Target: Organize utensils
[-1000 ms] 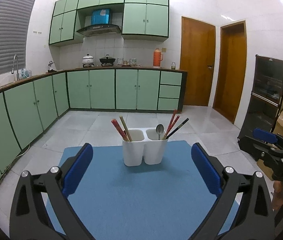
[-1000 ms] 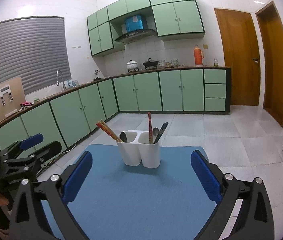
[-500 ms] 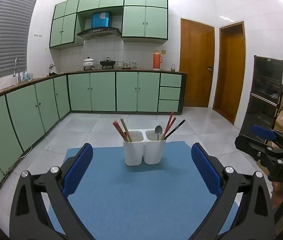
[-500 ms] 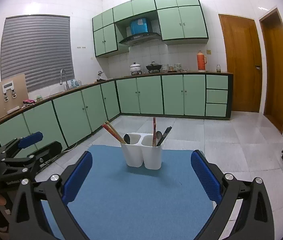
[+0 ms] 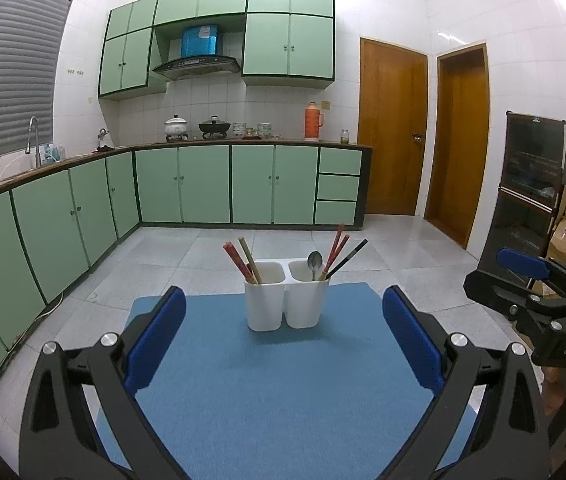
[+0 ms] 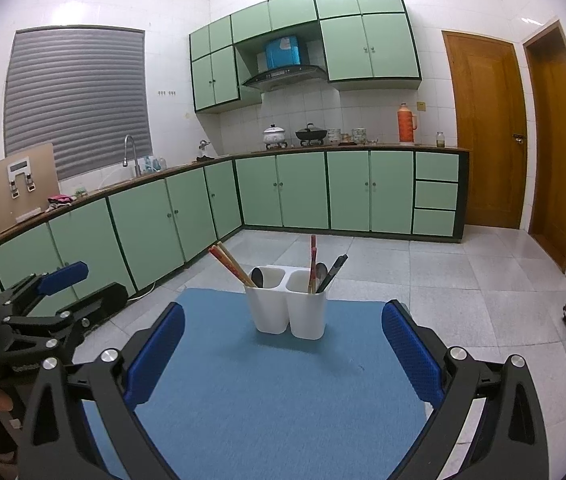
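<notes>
Utensils stand sorted in the white two-cup holder [image 5: 286,295], centre frame on the blue mat [image 5: 283,380].
Left hand-held gripper [image 5: 283,344] and right hand-held gripper [image 6: 283,350] hover released, empty; chopsticks [image 5: 243,260] left, spoon [image 5: 315,262] right. This fits start or finish.

From my left camera, the two-cell holder [image 5: 286,300] stood on the mat [image 5: 283,392] at twelve o'clock, toward its far edge. Its left cell held chopsticks [image 5: 243,261] leaning toward eleven o'clock; the right cell held a spoon [image 5: 315,262] and more sticks [image 5: 341,254] leaning toward one. My left gripper [image 5: 283,334] sat before the holder, well apart, fingers spread either side. The right gripper [image 5: 523,276] lay at three o'clock, off the mat. Behind everything, the counter [image 5: 243,143] ran from nine to twelve, doors [image 5: 393,128] at one.
</notes>
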Motion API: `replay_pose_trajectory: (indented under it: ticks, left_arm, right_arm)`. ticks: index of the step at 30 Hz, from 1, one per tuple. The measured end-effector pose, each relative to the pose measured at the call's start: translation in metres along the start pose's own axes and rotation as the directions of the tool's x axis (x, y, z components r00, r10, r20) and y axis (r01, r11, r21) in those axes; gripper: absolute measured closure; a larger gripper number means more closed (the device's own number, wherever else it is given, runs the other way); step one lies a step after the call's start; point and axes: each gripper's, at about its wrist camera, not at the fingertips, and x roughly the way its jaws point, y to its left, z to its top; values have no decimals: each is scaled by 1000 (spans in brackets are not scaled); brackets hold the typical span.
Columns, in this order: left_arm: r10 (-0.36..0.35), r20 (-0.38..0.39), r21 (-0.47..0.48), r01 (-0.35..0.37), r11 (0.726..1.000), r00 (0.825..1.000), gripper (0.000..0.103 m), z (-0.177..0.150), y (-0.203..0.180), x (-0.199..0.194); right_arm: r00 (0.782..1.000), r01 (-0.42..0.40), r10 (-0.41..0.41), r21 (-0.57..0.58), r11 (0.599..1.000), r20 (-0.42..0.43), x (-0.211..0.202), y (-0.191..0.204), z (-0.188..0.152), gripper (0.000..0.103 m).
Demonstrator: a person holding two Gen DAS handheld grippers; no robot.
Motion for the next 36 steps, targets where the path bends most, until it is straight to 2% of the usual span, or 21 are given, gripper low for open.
replay_pose_trajectory:
  ticks: [36]
  left_arm:
    - [-2, -3, 1, 2, 1000, 1000, 7, -2, 2, -2]
  right_arm:
    - [1000, -5, 5, -8, 1000, -12, 6, 6, 0, 6]
